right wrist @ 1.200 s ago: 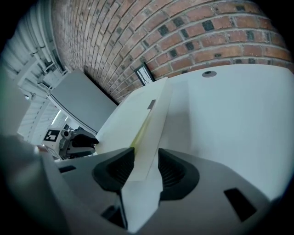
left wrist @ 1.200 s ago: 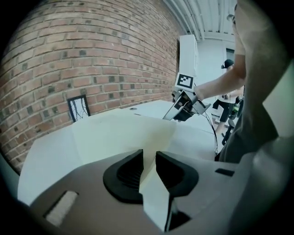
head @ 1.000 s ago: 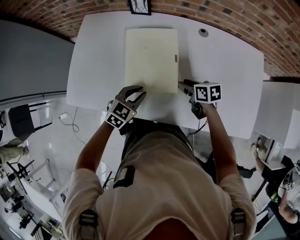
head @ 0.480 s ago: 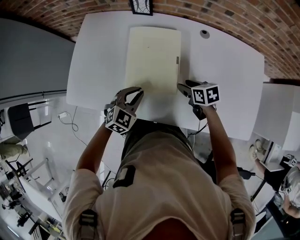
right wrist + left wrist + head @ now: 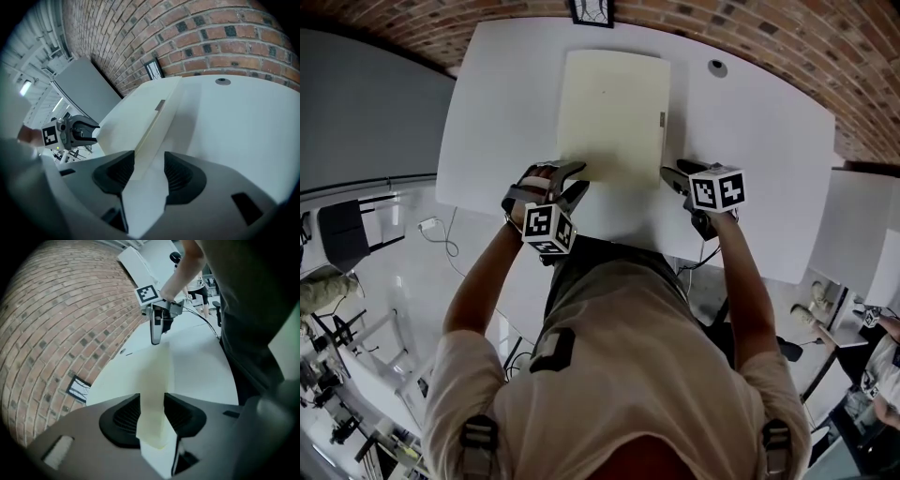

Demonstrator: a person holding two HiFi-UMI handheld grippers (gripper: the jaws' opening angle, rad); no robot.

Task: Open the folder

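Observation:
A cream folder (image 5: 614,117) lies shut and flat on the white table (image 5: 759,159). My left gripper (image 5: 562,183) is at its near left corner. In the left gripper view the folder's corner (image 5: 157,380) stands between the pads, and the jaws of that gripper (image 5: 152,413) are opening. My right gripper (image 5: 670,175) is at the near right corner, open wide. In the right gripper view the folder's right edge (image 5: 157,122) runs into the gap of this gripper (image 5: 149,171) without the pads pressing on it. Each gripper shows in the other's view: right gripper (image 5: 156,331), left gripper (image 5: 86,131).
A round cable hole (image 5: 717,67) sits in the table right of the folder. A framed picture (image 5: 592,11) hangs on the brick wall behind. Another white table (image 5: 853,225) stands to the right. Both grippers are close to the table's near edge (image 5: 619,239).
The left gripper has rolled about its own axis at the folder's near left corner, and its jaws have parted around that corner. The right gripper has kept its place.

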